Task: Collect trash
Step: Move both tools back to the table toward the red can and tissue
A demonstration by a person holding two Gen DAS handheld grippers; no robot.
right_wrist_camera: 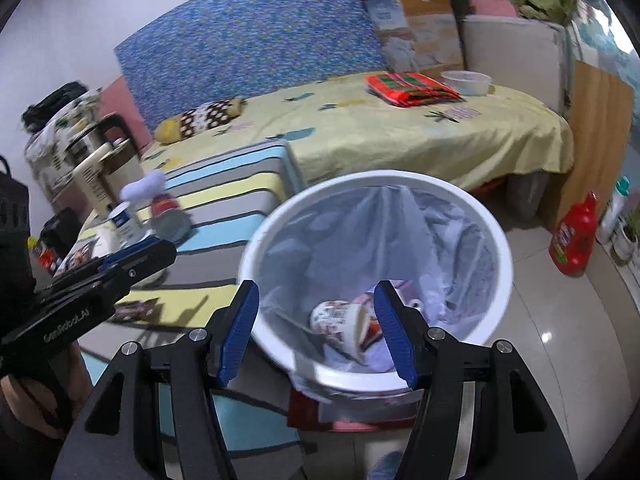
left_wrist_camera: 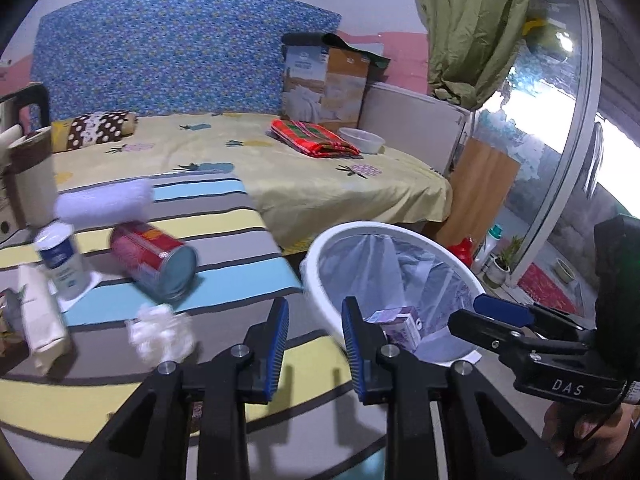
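Here, left wrist view: your left gripper (left_wrist_camera: 314, 346) hangs released, jaws apart and empty, at the white bin (left_wrist_camera: 320, 264) rim; crumpled tissue (left_wrist_camera: 160, 332) and red can (left_wrist_camera: 154, 262) lie on the striped cloth (left_wrist_camera: 224, 236); right wrist view: your right gripper (right_wrist_camera: 318, 330) gapes empty above the bin, a printed cup (right_wrist_camera: 340, 326) inside.

Bedroom. Bed (left_wrist_camera: 328, 176) with yellow pineapple-print sheet, centre; blue patterned headboard panel (left_wrist_camera: 160, 52) at 11 o'clock against a pink-and-white wall (left_wrist_camera: 400, 46). Olive curtain (left_wrist_camera: 476, 20) at 1 o'clock. Sliding glass door (left_wrist_camera: 560, 128) at 3 o'clock, daylight bright. Pale glossy floor tiles (right_wrist_camera: 560, 320) at 4 o'clock.
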